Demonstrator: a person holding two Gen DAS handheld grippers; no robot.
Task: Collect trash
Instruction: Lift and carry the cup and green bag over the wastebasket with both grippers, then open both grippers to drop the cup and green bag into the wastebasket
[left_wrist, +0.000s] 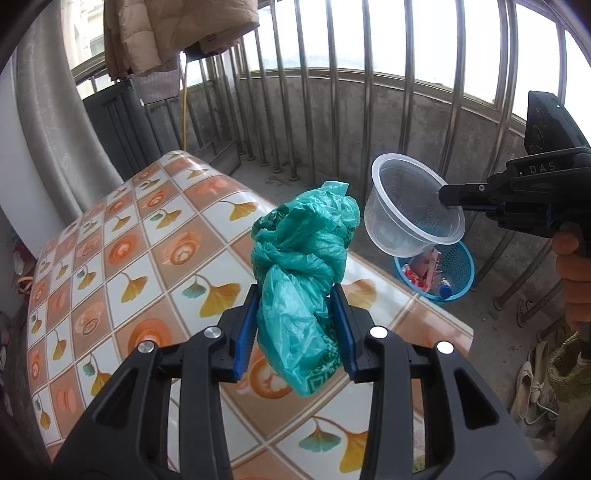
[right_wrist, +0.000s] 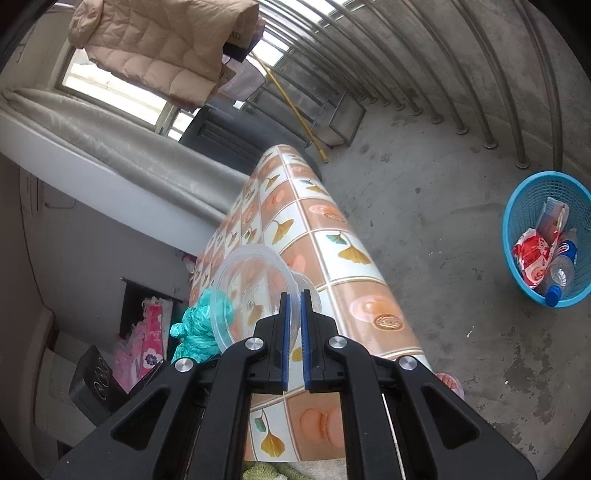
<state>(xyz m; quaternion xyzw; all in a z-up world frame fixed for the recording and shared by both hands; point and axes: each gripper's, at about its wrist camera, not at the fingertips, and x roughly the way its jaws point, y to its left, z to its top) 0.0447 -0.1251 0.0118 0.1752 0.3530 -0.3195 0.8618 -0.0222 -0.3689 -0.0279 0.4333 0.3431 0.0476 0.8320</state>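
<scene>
My left gripper (left_wrist: 293, 295) is shut on a knotted teal plastic bag (left_wrist: 303, 258), held above the tiled table (left_wrist: 147, 229). To its right, my right gripper (left_wrist: 448, 201) pinches the rim of a clear plastic cup (left_wrist: 406, 210) tilted on its side. In the right wrist view the right gripper (right_wrist: 294, 299) is shut on that clear plastic cup (right_wrist: 255, 291), with the teal plastic bag (right_wrist: 201, 325) showing behind it at the left. A blue mesh basket (right_wrist: 532, 206) with wrappers and a bottle stands on the concrete floor at the right; the basket (left_wrist: 456, 266) also shows below the cup.
The table (right_wrist: 317, 240) carries an orange and white leaf-pattern cloth. Metal railing bars (left_wrist: 332, 92) line the balcony's far side. A beige quilted jacket (right_wrist: 166, 44) hangs overhead. Shoes (left_wrist: 532, 384) lie on the floor at the right, and a person's hand (left_wrist: 576, 273) holds the right gripper's handle.
</scene>
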